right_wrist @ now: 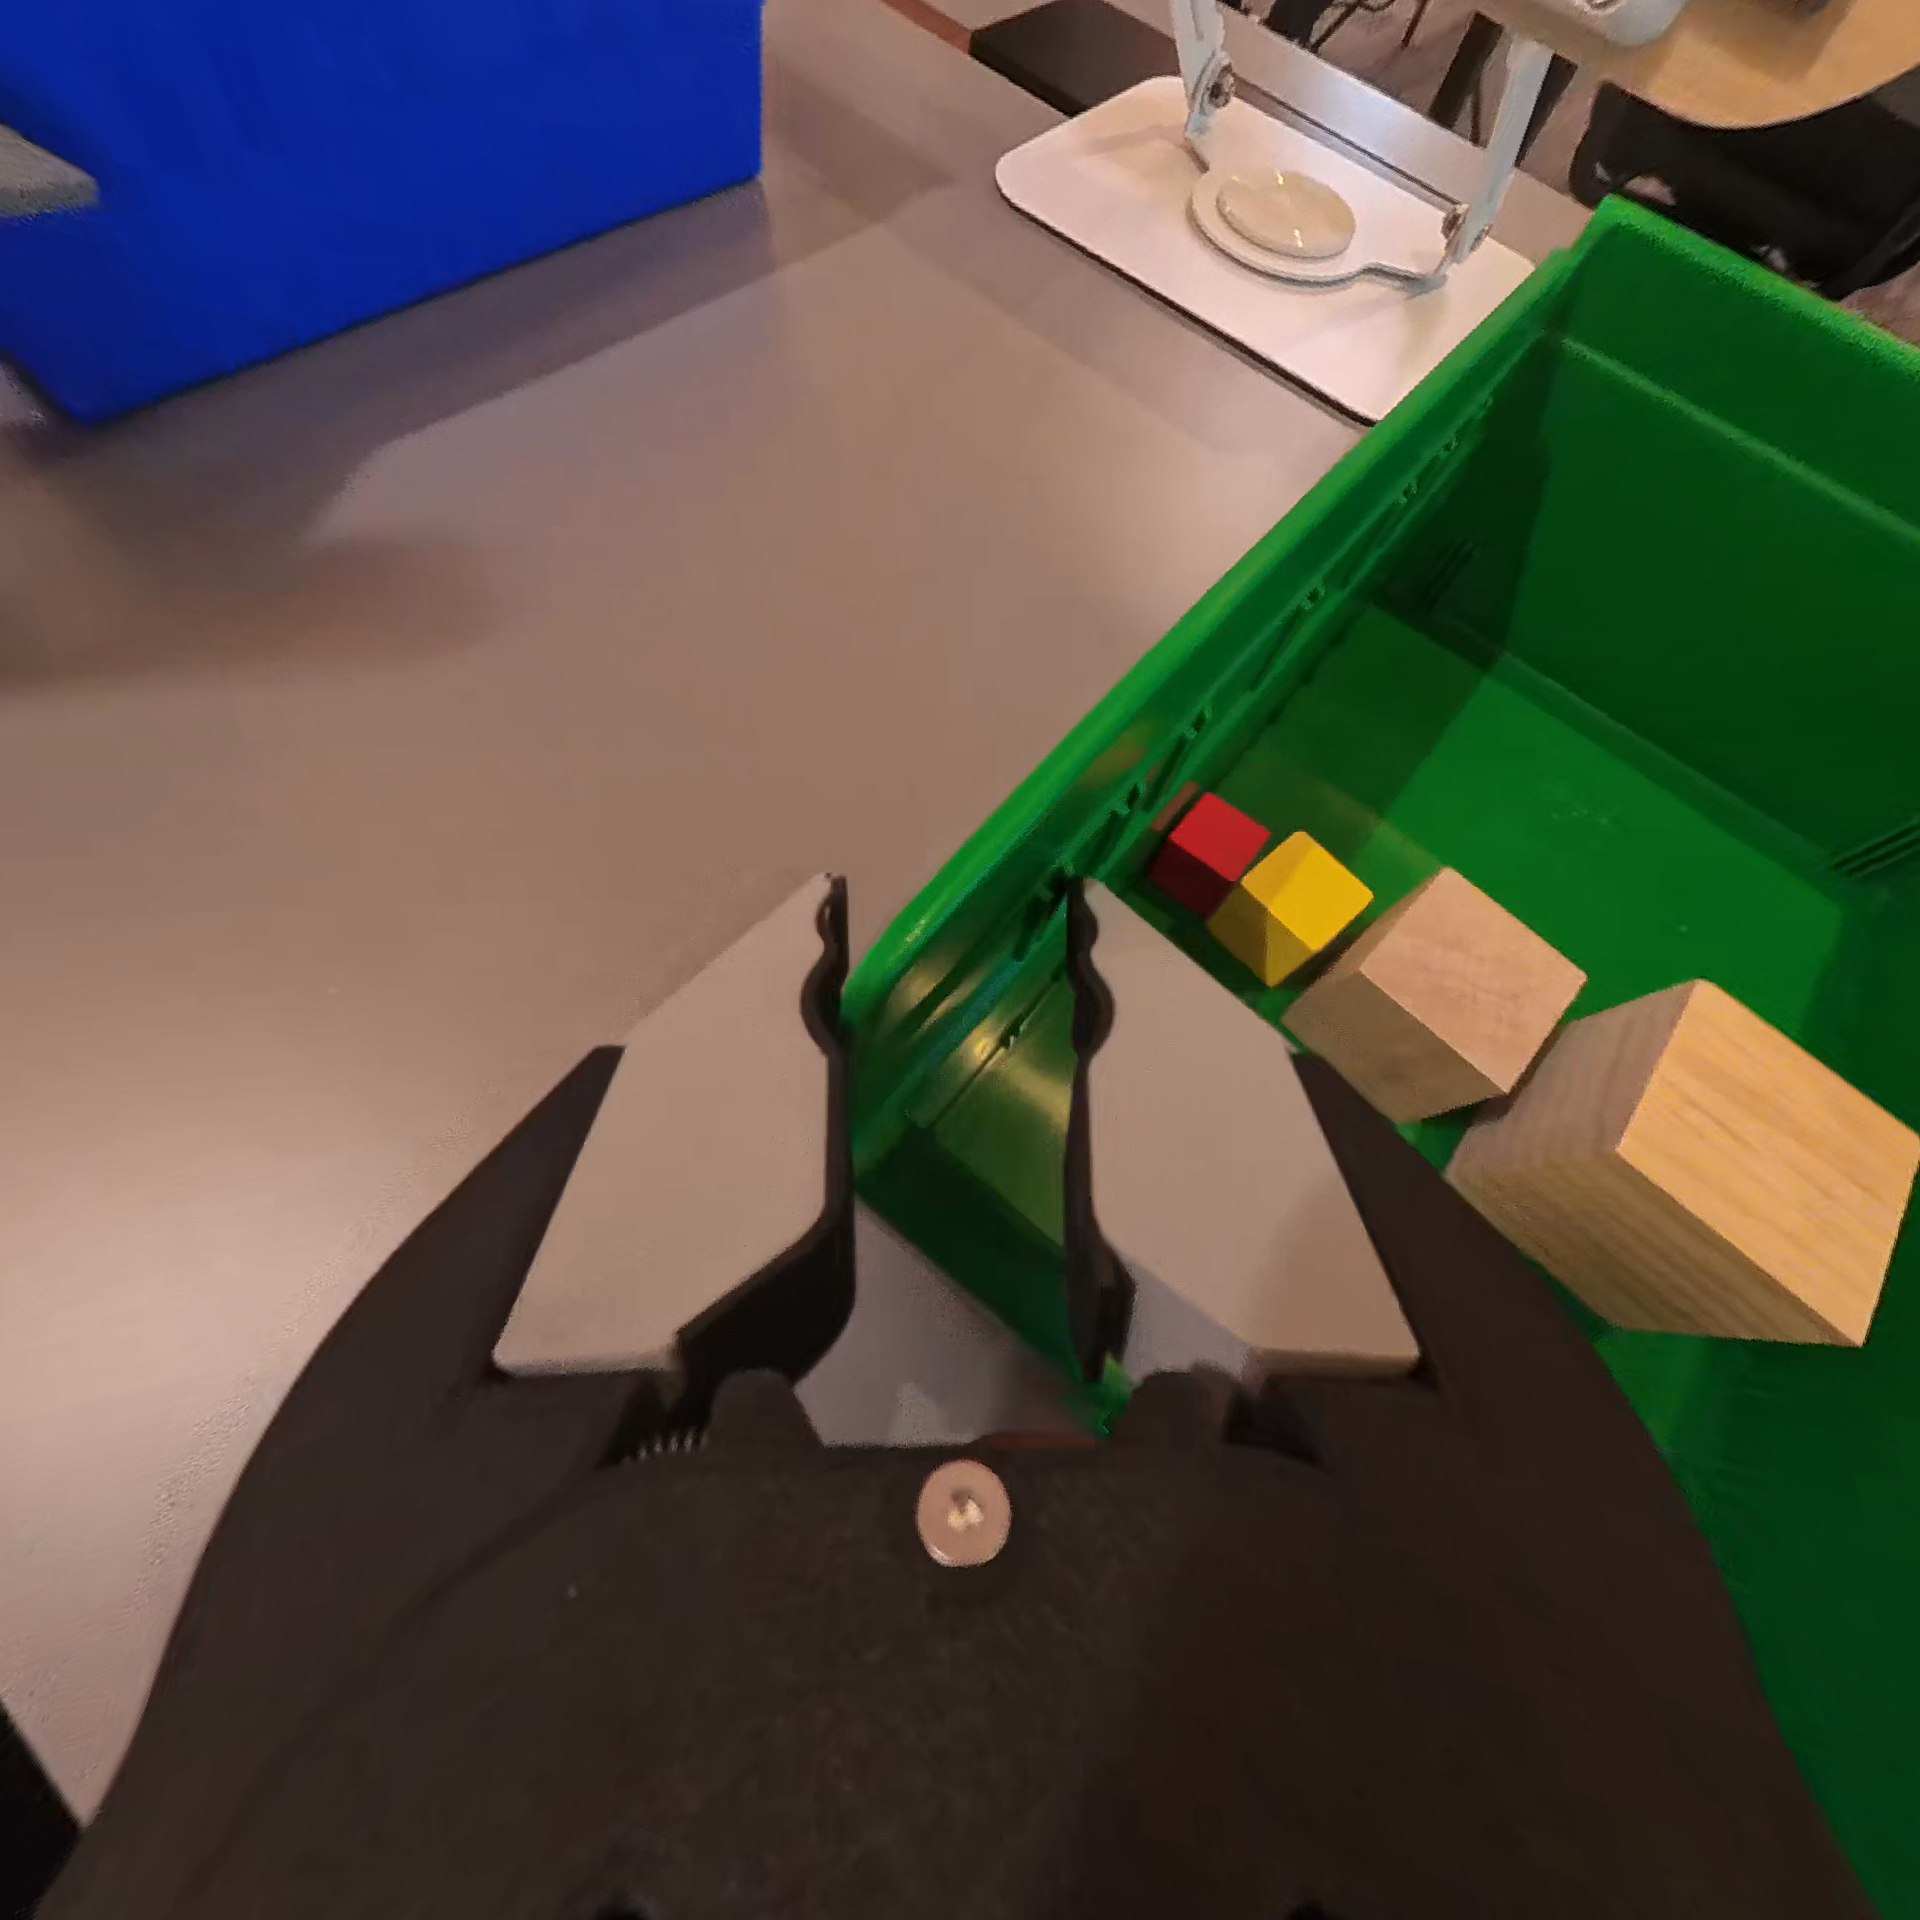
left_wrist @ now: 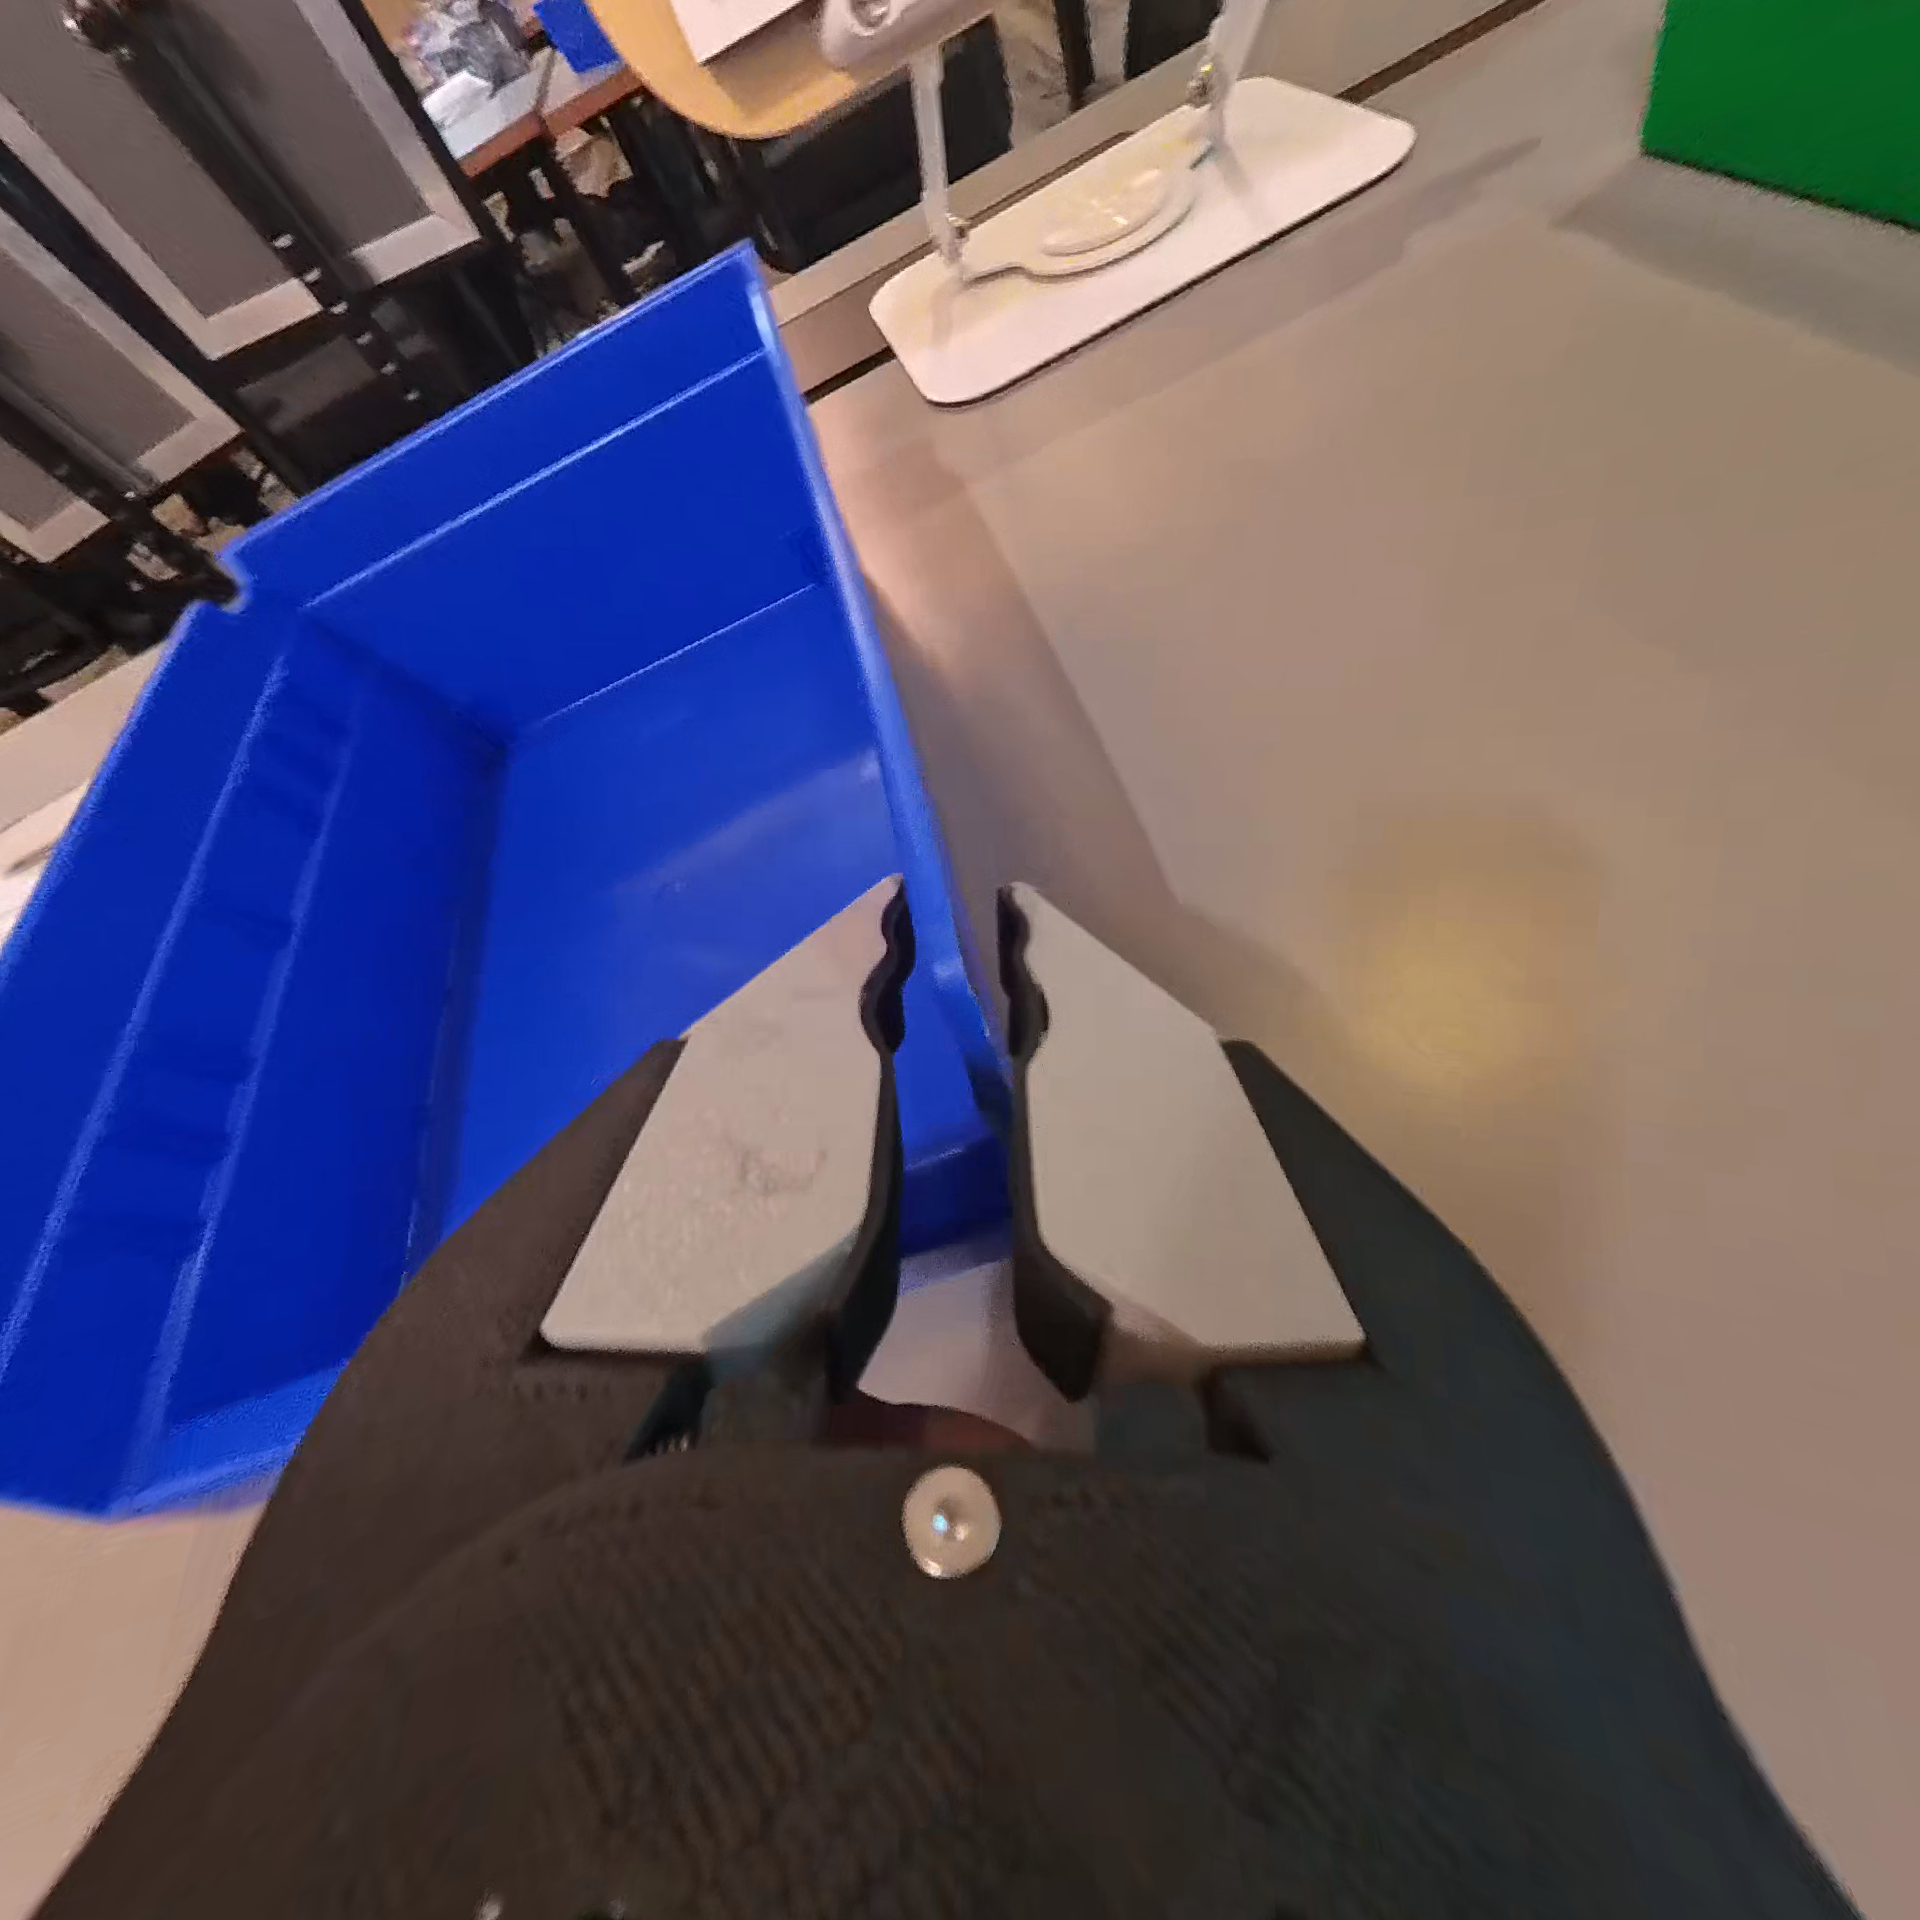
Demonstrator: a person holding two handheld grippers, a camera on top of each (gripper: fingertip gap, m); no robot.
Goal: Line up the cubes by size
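Observation:
Four cubes lie in a row on the floor of the green bin (right_wrist: 1299, 582), along its left wall, from small to large: red cube (right_wrist: 1210, 847), yellow cube (right_wrist: 1294, 904), pale wooden cube (right_wrist: 1444, 987), larger wooden cube (right_wrist: 1704, 1164). My right gripper (right_wrist: 954, 904) straddles that left wall, one finger outside and one inside, closed onto it. My left gripper (left_wrist: 951, 914) straddles the right wall of the blue bin (left_wrist: 644, 582) and is closed onto it. The part of the blue bin I see holds nothing.
The bins stand on a grey table (left_wrist: 1455, 623). A white stand with a flat base (left_wrist: 1143, 239) sits at the table's far edge, also in the right wrist view (right_wrist: 1247, 239). The blue bin (right_wrist: 364, 156) shows far left there. Shelves and a chair lie beyond.

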